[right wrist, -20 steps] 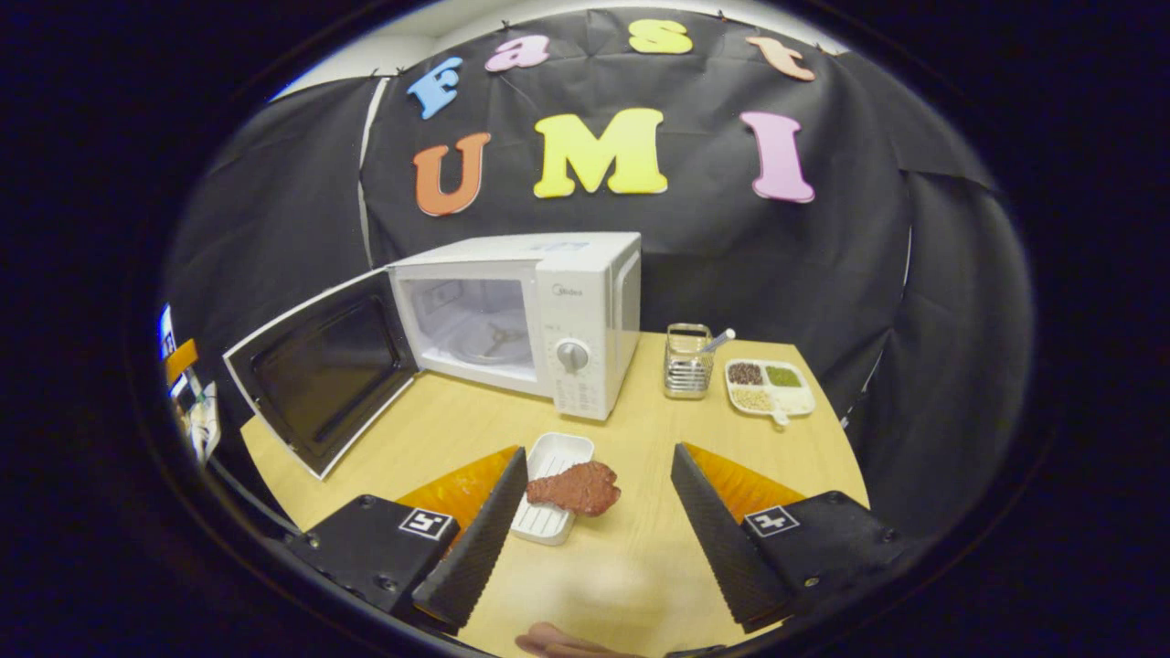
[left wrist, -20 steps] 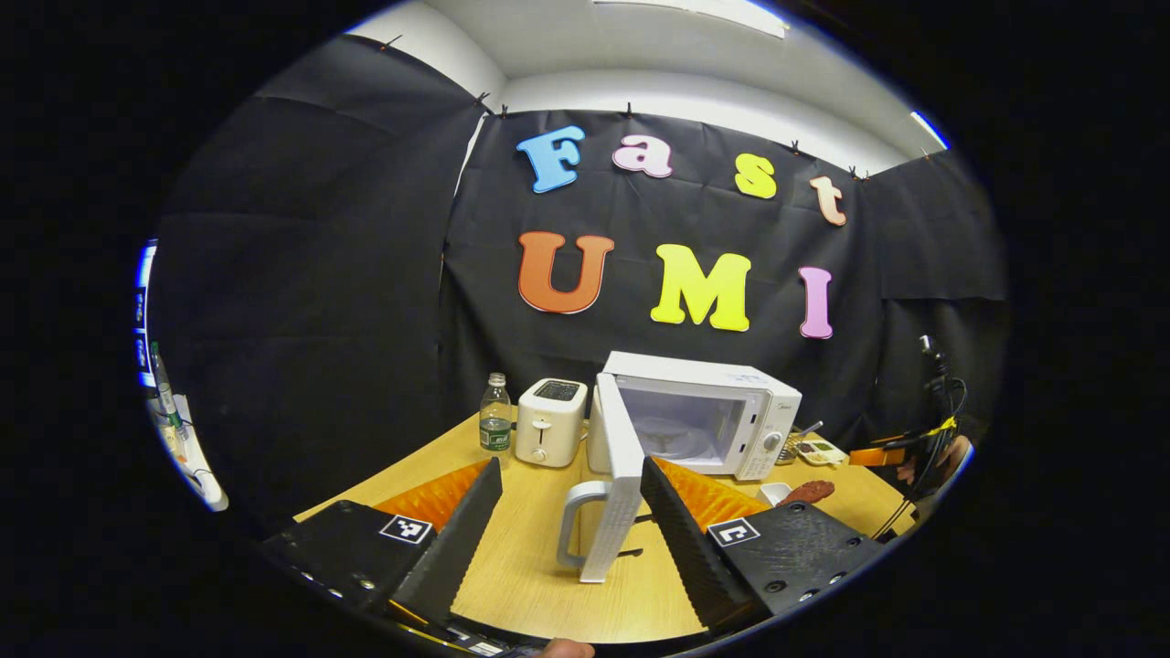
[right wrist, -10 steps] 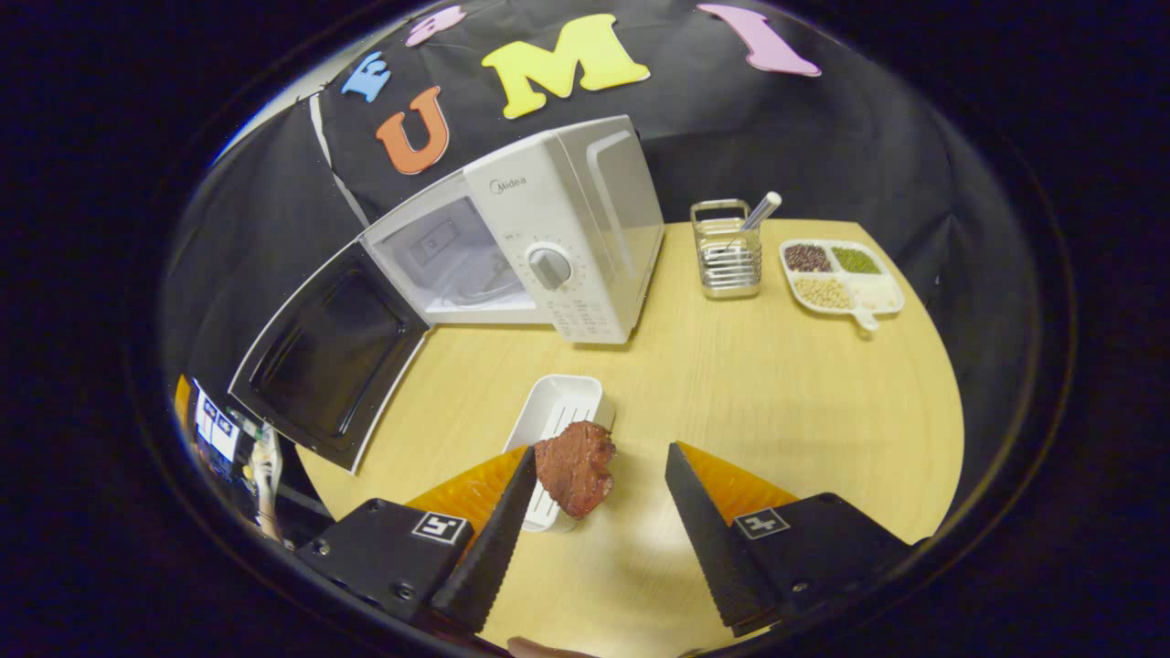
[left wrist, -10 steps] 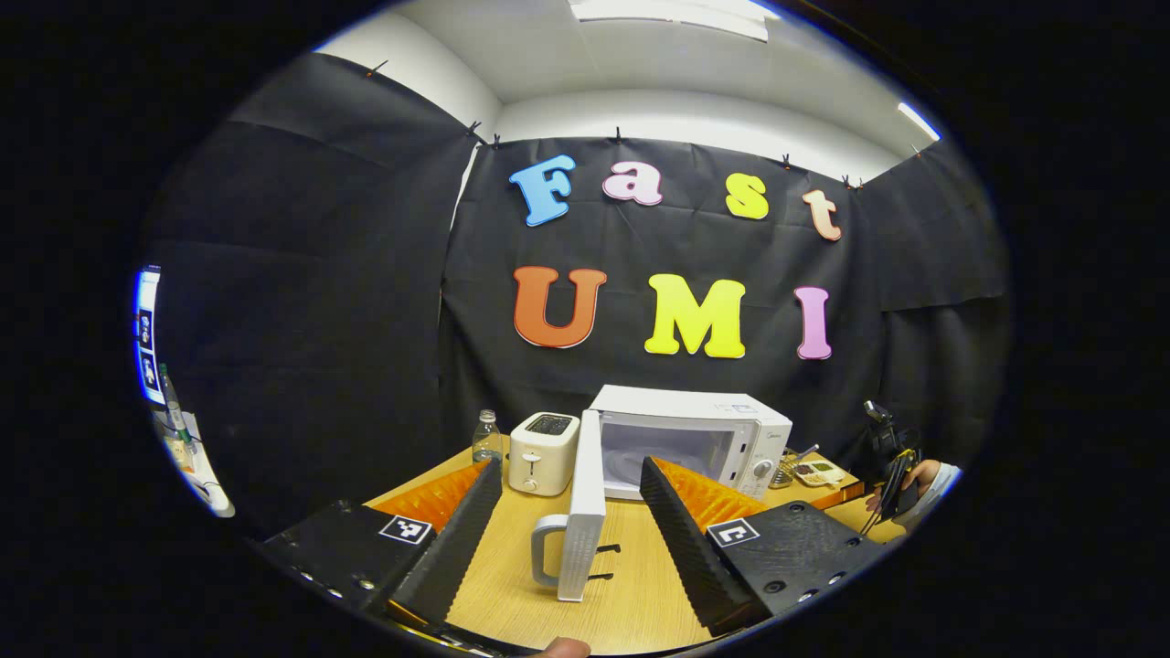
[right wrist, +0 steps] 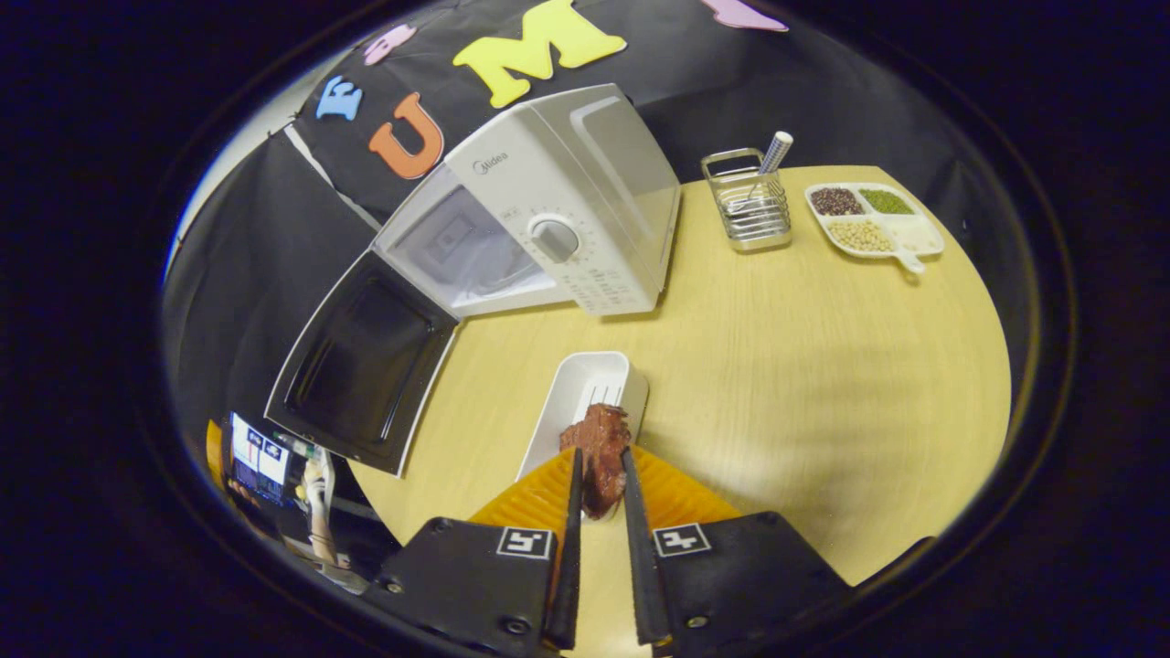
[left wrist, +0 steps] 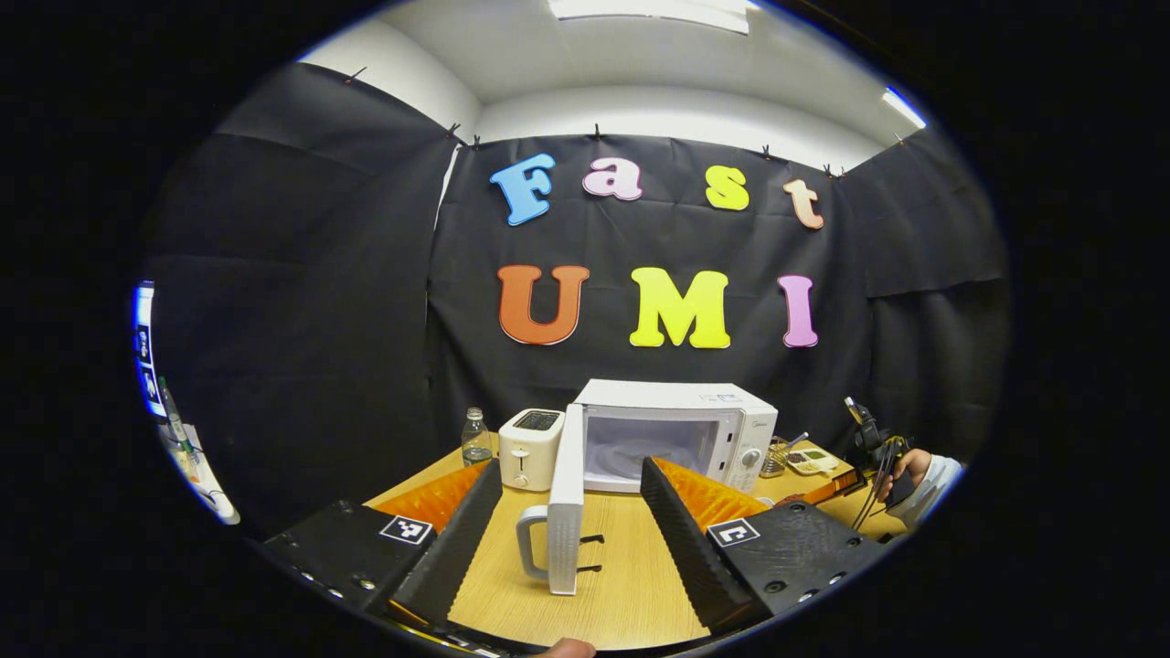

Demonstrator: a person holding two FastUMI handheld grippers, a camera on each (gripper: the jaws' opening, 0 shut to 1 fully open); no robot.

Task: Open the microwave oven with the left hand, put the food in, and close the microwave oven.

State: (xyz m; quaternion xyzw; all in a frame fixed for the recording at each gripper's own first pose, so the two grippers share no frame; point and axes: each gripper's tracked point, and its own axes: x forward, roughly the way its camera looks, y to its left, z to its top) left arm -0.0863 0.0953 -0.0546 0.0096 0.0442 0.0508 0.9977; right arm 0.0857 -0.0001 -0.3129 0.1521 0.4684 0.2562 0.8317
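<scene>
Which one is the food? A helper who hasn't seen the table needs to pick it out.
Start at the white microwave with its door open. In front of it lies a small white tray; the food is the reddish-brown slab at its near end, pinched by the right gripper.

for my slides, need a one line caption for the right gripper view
Right gripper shut on the meat piece over the white tray, the microwave door open.
</scene>
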